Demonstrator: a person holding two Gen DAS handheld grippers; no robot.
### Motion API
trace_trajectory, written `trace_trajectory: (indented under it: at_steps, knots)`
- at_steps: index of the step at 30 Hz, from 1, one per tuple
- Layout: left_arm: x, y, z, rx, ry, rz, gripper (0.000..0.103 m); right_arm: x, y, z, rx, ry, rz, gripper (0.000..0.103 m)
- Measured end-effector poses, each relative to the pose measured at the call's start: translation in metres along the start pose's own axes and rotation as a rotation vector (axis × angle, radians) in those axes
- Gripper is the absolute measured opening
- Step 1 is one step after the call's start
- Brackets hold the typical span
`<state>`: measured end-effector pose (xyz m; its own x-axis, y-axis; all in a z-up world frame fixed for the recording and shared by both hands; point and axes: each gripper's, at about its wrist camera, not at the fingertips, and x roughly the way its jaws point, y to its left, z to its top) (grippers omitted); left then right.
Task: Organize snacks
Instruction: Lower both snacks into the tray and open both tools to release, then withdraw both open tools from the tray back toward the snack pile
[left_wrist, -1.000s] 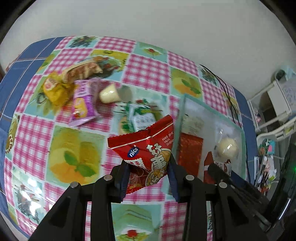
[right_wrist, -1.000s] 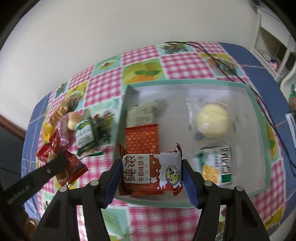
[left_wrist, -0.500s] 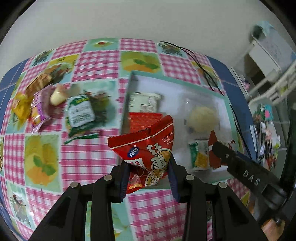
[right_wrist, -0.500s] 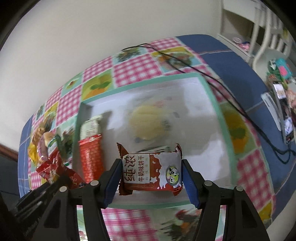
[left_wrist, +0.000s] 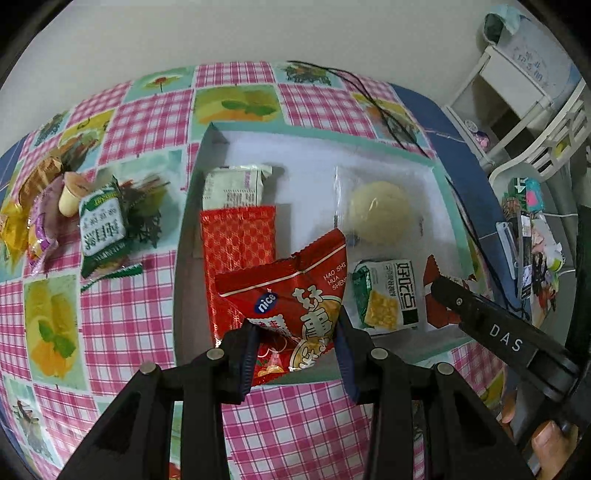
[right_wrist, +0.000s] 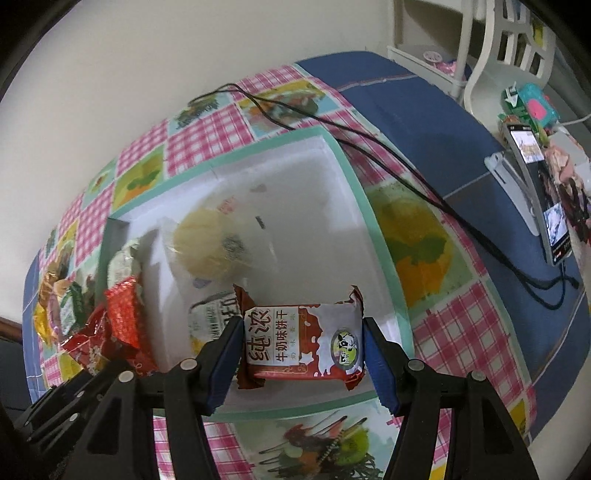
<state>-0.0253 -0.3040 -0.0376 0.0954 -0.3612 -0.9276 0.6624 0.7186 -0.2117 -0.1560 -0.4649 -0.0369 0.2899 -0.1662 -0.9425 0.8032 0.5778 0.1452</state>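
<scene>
My left gripper (left_wrist: 295, 354) is shut on a red peanut snack bag (left_wrist: 291, 291) and hangs over the near edge of the white tray (left_wrist: 369, 147) with its green rim. Over the tray's near right corner, my right gripper (right_wrist: 301, 350) is shut on a brown-and-white milk biscuit pack (right_wrist: 304, 341). Inside the tray lie a red patterned packet (left_wrist: 240, 236), a pale green packet (left_wrist: 234, 186), a round yellow cake in clear wrap (left_wrist: 378, 212) and a green-and-white cracker packet (left_wrist: 388, 295). The right gripper's black arm (left_wrist: 495, 332) shows at the right of the left wrist view.
Several loose snacks lie left of the tray on the checked tablecloth: a green-and-white pouch (left_wrist: 103, 225), a jelly cup (left_wrist: 72, 192), purple and yellow packets (left_wrist: 29, 229). A black cable (right_wrist: 369, 144) runs behind the tray. A phone on a stand (right_wrist: 535, 184) stands at the right.
Both grippers carried their snacks to the right, from beside the loose pile to over the tray. The tray now fills the middle of both views. Neither grip has changed.
</scene>
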Motion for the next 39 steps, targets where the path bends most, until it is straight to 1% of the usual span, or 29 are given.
trace_trajectory:
  at_steps: [4,6,7,8,13,19,21,22,23,24,25,27,30,32,34,36,39]
  knots:
    - [0.005,0.001,0.001,-0.014,0.017,-0.002,0.04,0.005,0.0,-0.001,-0.004,0.016,-0.007,0.068]
    - [0.003,0.003,0.001,-0.019,0.016,-0.006,0.046,0.006,0.002,-0.001,-0.009,0.022,-0.016,0.068]
    - [0.001,0.003,0.001,-0.02,0.013,-0.008,0.052,0.005,0.002,-0.002,-0.013,0.021,-0.023,0.068]
    - [-0.001,0.004,0.001,-0.021,0.008,-0.006,0.054,0.005,0.003,-0.001,-0.019,0.02,-0.033,0.068]
    - [-0.008,0.009,0.003,-0.034,0.003,0.004,0.054,0.002,0.012,-0.003,-0.052,0.02,-0.048,0.069]
    - [-0.011,0.022,0.004,-0.068,0.012,0.038,0.054,-0.001,0.019,-0.005,-0.08,0.018,-0.06,0.069]
    - [-0.01,0.026,0.004,-0.084,0.017,0.041,0.056,-0.002,0.021,-0.006,-0.084,0.016,-0.063,0.069]
    - [-0.009,0.028,0.004,-0.093,0.018,0.049,0.062,-0.002,0.022,-0.006,-0.086,0.015,-0.064,0.069]
    - [-0.009,0.03,0.004,-0.098,0.017,0.059,0.07,-0.002,0.023,-0.006,-0.089,0.016,-0.063,0.072]
    - [-0.009,0.032,0.003,-0.099,0.011,0.072,0.073,-0.002,0.024,-0.006,-0.093,0.016,-0.061,0.079]
    - [-0.01,0.033,0.003,-0.098,0.005,0.085,0.076,-0.002,0.025,-0.006,-0.096,0.015,-0.058,0.082]
    - [-0.01,0.036,0.003,-0.096,-0.003,0.107,0.079,-0.001,0.027,-0.006,-0.104,0.011,-0.052,0.091]
    - [-0.01,0.042,0.002,-0.109,-0.013,0.133,0.084,0.001,0.032,-0.007,-0.128,0.007,-0.058,0.099]
    - [-0.01,0.046,0.002,-0.121,-0.021,0.147,0.091,0.002,0.036,-0.008,-0.148,0.004,-0.065,0.1]
    - [-0.009,0.047,0.004,-0.132,-0.032,0.157,0.092,0.003,0.039,-0.009,-0.167,0.003,-0.073,0.103]
    - [-0.01,0.051,0.003,-0.144,-0.038,0.152,0.093,0.003,0.042,-0.01,-0.179,0.001,-0.076,0.103]
    - [-0.01,0.056,0.003,-0.157,-0.041,0.15,0.1,0.003,0.045,-0.011,-0.183,0.0,-0.077,0.103]
